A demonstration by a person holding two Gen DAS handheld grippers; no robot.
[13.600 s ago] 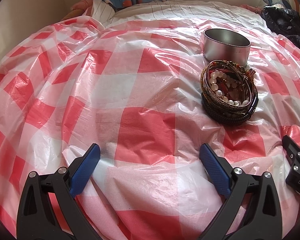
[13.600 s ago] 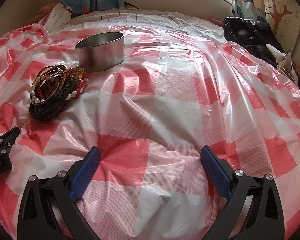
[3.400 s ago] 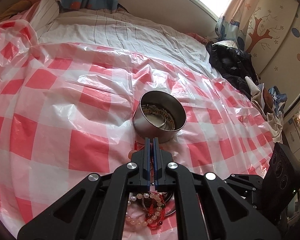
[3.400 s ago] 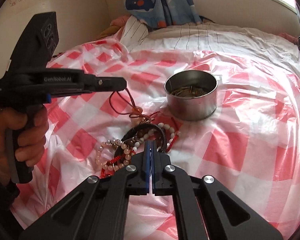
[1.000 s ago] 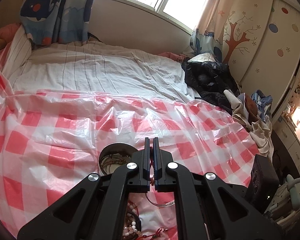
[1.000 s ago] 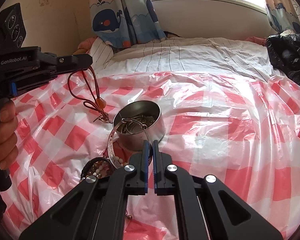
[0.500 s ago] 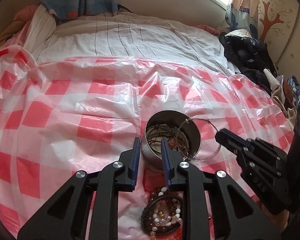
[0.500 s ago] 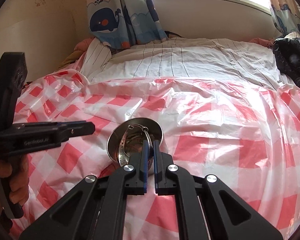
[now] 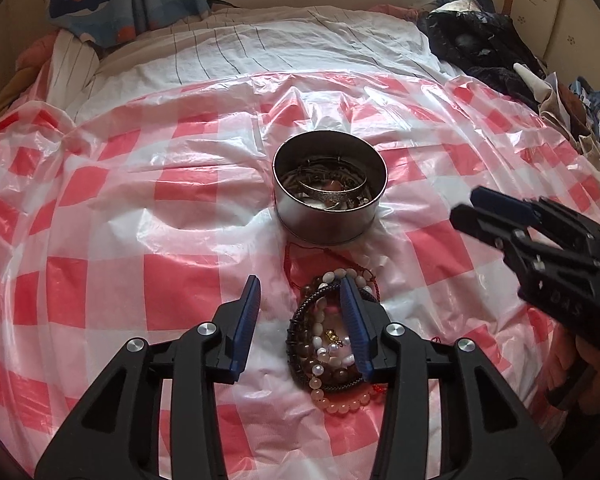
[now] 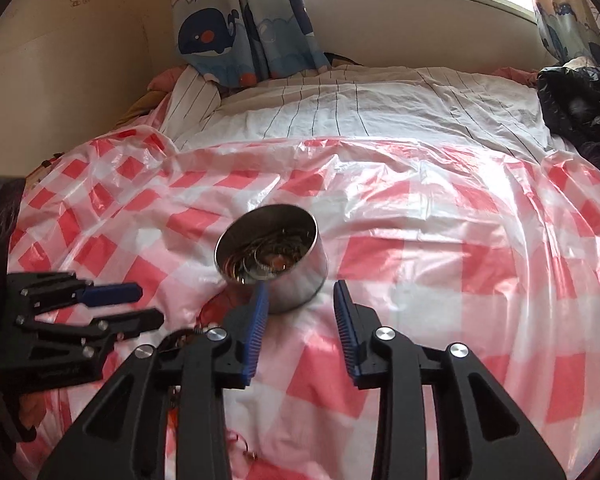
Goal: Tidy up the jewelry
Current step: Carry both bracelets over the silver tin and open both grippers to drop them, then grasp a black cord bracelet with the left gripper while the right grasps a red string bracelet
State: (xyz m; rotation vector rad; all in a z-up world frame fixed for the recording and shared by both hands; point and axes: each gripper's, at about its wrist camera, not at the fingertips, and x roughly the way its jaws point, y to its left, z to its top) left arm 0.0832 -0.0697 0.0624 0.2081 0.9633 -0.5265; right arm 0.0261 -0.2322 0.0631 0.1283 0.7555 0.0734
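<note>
Right now my left gripper (image 9: 300,312) has just been opening, nothing clamped, its right pad over the bracelet pile (image 9: 334,336) on the checked plastic sheet (image 9: 112,200). My right gripper (image 10: 300,320) has also just spread and is empty, poised beside the metal tin (image 9: 330,186), which already holds bangles. I'd judge the beaded strands light, floppy and prone to tangle, so I'd pinch one outer loop at the pile's edge.
</note>
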